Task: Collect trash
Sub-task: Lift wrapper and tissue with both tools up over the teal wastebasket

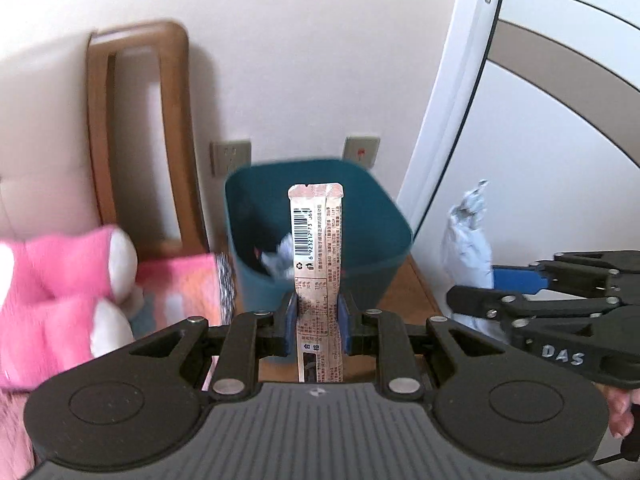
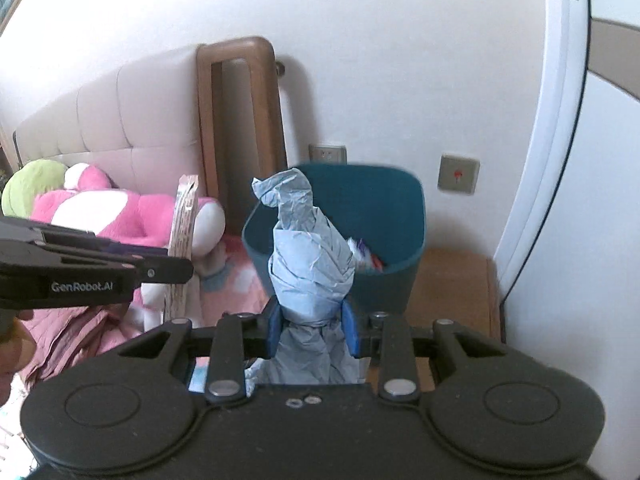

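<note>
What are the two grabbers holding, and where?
Left gripper pinches a long snack wrapper near its lower end; right gripper squeezes a crumpled blue paper wad low down.

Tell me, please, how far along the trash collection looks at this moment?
Partly done: the teal bin already holds some crumpled trash. In hand: the left tool grips a long snack wrapper, and the right tool grips a wad of blue paper. Left: dropping both into the bin ahead.
</note>
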Demonstrator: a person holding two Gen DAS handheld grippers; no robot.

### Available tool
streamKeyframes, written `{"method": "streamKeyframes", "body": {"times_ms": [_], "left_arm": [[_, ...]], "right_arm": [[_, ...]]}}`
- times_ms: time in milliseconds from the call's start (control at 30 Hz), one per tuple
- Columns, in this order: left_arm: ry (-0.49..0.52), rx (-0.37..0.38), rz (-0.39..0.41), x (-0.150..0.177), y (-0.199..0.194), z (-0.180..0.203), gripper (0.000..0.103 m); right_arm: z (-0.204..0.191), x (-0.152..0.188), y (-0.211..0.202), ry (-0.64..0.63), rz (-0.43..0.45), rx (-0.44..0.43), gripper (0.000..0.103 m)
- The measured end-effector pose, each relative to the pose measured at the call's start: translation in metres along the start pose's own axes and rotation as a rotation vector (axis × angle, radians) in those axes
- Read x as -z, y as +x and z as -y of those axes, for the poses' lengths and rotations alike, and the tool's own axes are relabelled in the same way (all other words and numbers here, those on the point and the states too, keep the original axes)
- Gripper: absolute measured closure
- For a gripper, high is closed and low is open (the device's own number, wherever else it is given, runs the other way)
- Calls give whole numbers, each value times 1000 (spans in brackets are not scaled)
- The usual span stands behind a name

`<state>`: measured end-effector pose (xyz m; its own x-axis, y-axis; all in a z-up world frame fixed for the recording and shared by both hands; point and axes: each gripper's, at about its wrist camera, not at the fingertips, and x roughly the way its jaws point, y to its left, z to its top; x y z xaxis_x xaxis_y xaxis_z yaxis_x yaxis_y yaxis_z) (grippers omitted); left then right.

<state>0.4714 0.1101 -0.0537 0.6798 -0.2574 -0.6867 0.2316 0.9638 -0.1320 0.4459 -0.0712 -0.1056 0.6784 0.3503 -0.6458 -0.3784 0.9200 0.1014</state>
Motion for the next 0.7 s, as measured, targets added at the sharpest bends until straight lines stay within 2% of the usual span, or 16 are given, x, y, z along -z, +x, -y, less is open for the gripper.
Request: {"method": "streamKeyframes", "body": {"times_ms": [133,433,700], "left_arm": [[-4,-23,-1,-33,27,1,82],[-97,-100,-108,-98,135,-10,82],[-102,-188,-285,-105,228,-20,82]], "right_arm": [[11,-29,19,-21,0,-13,73],[52,-82,107,-98,-80,-47,73],[72,-101,192,-149,-217,-85,73]]}}
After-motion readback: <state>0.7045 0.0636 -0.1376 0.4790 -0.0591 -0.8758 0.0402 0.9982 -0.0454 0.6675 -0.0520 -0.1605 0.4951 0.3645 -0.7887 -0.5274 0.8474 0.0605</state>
